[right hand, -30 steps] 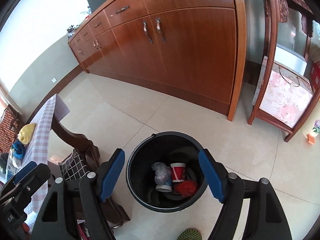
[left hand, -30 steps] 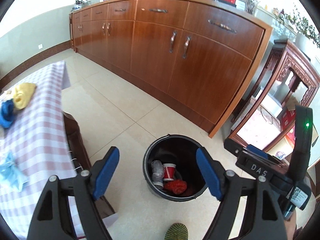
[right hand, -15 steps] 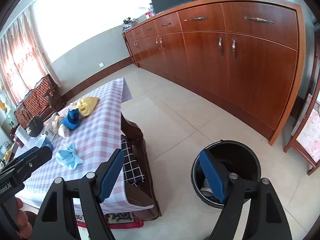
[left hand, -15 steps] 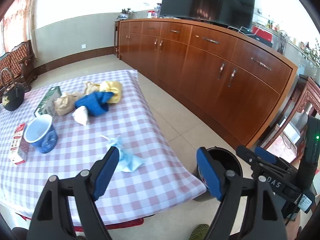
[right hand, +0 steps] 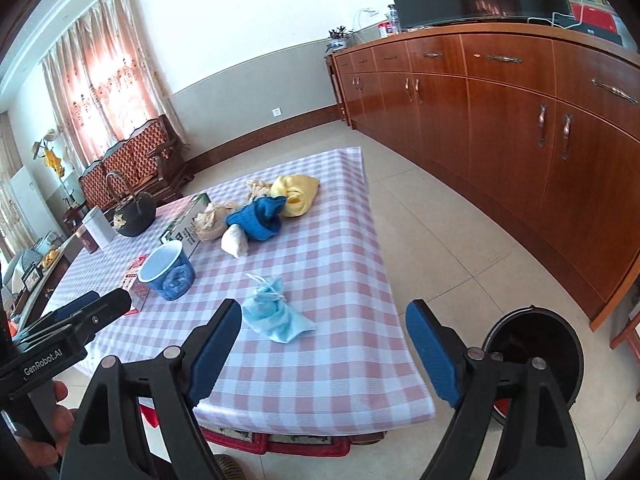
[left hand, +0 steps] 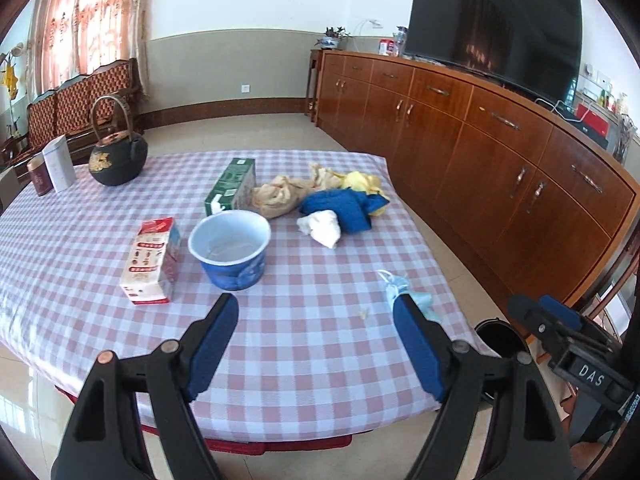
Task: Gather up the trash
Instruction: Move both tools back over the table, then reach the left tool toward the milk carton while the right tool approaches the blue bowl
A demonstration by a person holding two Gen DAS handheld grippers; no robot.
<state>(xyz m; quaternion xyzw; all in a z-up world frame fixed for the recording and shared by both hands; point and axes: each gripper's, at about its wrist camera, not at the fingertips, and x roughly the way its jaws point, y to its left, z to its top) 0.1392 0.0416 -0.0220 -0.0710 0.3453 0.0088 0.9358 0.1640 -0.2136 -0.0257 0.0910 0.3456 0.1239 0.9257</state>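
Observation:
Trash lies on the pink checked table [left hand: 304,360]: a crumpled light blue mask [left hand: 404,292] [right hand: 276,312], a white tissue wad [left hand: 322,228] [right hand: 235,242], crumpled brown paper [left hand: 278,198] [right hand: 214,220], a blue paper bowl [left hand: 228,248] [right hand: 168,270] and a red-and-white carton [left hand: 150,264]. The black bin [right hand: 536,356] [left hand: 500,336] stands on the floor off the table's right corner. My left gripper [left hand: 316,336] hovers open and empty over the near table edge. My right gripper [right hand: 320,348] is empty, its jaws opening, just short of the mask.
A blue cloth [left hand: 340,208] and a yellow cloth [left hand: 362,182] lie by the tissue. A green box [left hand: 232,186], a black teapot [left hand: 116,152] and tins [left hand: 52,168] stand further back. A long wooden sideboard [right hand: 520,120] runs along the right.
Both grippers have swung left and up from over the bin to face the table. The bin has slid to the right edge of both views.

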